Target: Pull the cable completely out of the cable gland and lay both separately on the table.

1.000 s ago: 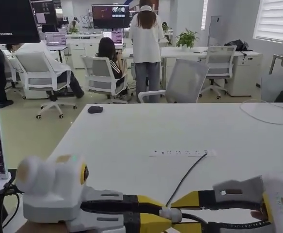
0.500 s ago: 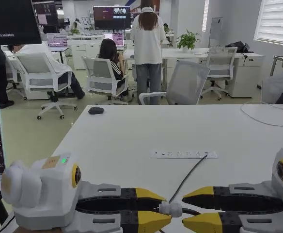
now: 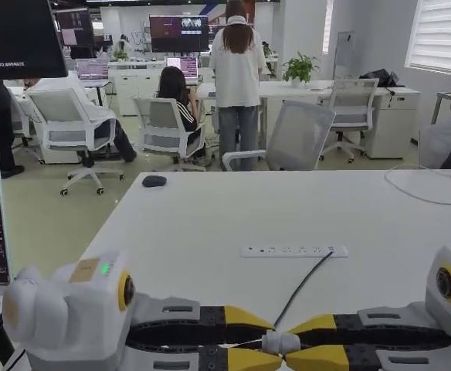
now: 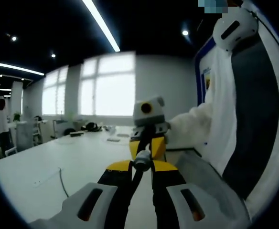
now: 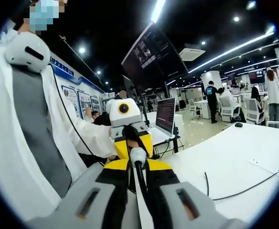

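I am recording the left gripper (image 3: 266,349) clamping the small grey-white plastic cable gland (image 3: 279,342) above the white table (image 3: 210,224), its near edge, the right gripper (image 3: 293,352) facing it tip-to-tip and apparently nipping the thin black cable (image 3: 303,282), the gland's long axis lying along their shared line.

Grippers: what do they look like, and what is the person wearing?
The left gripper and right gripper match: bulky white-grey housings and long black fingers with yellow tips. A small green light glows on the left one. The person wears a white sleeve and a white jacket over a grey top.
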